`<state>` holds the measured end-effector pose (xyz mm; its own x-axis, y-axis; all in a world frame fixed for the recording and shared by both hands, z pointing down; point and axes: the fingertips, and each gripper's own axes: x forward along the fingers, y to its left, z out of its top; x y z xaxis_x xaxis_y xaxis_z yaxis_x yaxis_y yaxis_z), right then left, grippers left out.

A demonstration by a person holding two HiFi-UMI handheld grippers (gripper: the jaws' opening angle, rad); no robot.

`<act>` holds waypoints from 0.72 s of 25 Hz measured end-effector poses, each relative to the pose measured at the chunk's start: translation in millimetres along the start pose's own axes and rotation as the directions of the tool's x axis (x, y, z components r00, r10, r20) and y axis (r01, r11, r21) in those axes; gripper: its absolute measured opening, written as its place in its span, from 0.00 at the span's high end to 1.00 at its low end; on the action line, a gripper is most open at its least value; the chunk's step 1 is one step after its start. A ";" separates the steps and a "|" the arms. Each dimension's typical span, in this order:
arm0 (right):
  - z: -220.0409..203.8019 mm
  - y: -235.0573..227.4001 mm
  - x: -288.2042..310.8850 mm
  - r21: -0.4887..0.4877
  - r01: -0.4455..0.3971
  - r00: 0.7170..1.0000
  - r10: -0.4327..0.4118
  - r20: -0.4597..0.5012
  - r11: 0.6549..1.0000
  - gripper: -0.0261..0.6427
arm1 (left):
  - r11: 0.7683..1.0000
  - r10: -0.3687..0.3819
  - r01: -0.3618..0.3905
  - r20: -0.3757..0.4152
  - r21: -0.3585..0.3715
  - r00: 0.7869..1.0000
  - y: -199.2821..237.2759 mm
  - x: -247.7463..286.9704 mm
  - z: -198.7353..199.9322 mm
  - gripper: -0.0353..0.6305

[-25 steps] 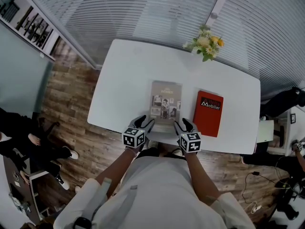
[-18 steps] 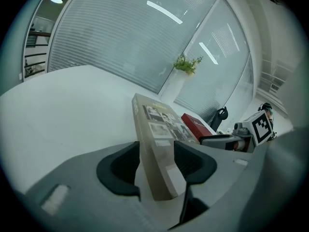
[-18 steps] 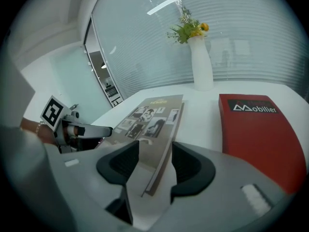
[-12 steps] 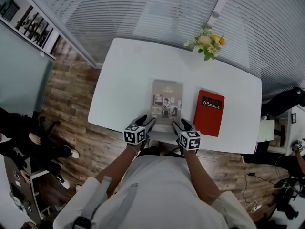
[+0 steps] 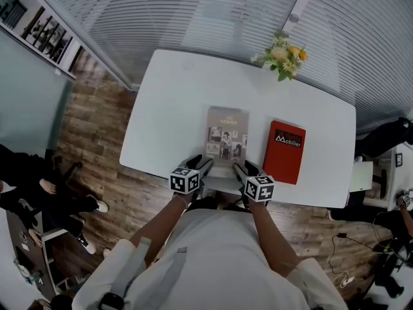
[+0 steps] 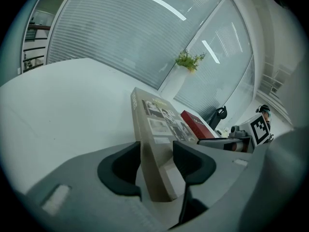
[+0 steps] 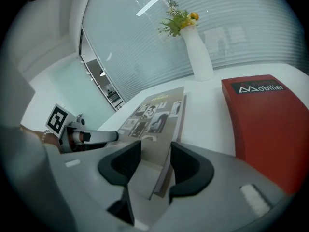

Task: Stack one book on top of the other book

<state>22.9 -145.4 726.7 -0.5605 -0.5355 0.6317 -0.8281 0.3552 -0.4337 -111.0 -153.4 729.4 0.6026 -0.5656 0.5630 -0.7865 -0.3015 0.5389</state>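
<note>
We saw a grey book point(image 5: 226, 134) with photographs on its cover lying on the white surface point(image 5: 174, 108), and a red book point(image 5: 284, 152) lying flat just beside it, apart.

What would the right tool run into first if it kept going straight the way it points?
The grey book: the right tool has just been closing its jaws with the book's near corner between them, so going on would probably shove it across the table.

Cool, even daylight through blinds point(image 5: 193, 11) along frame top, ceiling strips point(image 6: 168, 7) glaring upper centre, white bench point(image 5: 174, 102) near washed-out with faint shadows, heavy fisheye bending and black corners, left claw point(image 6: 157, 151) body soft at bottom.
</note>
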 end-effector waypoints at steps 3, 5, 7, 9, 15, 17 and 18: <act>0.3 1.1 -0.2 0.004 -0.005 1.000 0.005 0.004 1.000 0.68 | 1.000 -0.009 0.009 -0.002 0.007 1.000 -1.7 0.2 0.3 0.65; 0.3 1.0 -0.6 0.010 -0.008 1.000 0.008 0.006 1.000 0.69 | 1.000 -0.009 0.009 -0.001 0.006 1.000 -2.3 0.3 0.3 0.65; -0.1 1.0 -0.9 0.013 -0.009 1.000 0.009 0.006 1.000 0.69 | 1.000 -0.008 0.008 -0.001 0.007 1.000 -2.3 0.3 -0.2 0.65; -0.1 0.7 -1.1 0.012 -0.007 1.000 0.007 0.009 1.000 0.69 | 1.000 -0.008 0.008 -0.004 0.010 1.000 -2.6 0.5 -0.5 0.66; 2.0 3.9 -3.4 -0.001 -0.005 1.000 0.005 0.023 1.000 0.70 | 1.000 -0.002 0.002 0.001 0.009 1.000 -3.2 -1.2 0.5 0.66; 3.0 4.1 -4.6 -0.008 -0.002 1.000 0.002 0.027 1.000 0.70 | 1.000 -0.002 0.002 0.006 0.007 1.000 -4.2 -1.6 1.1 0.66; 3.6 4.1 -5.2 -0.010 -0.002 1.000 0.002 0.029 1.000 0.70 | 1.000 -0.003 0.003 0.010 0.008 1.000 -4.9 -1.8 1.9 0.66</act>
<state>22.4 -144.0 719.3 -0.5620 -0.5565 0.6120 -0.8270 0.3639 -0.4285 -108.5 -152.3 724.5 0.6034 -0.5722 0.5555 -0.7860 -0.3089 0.5355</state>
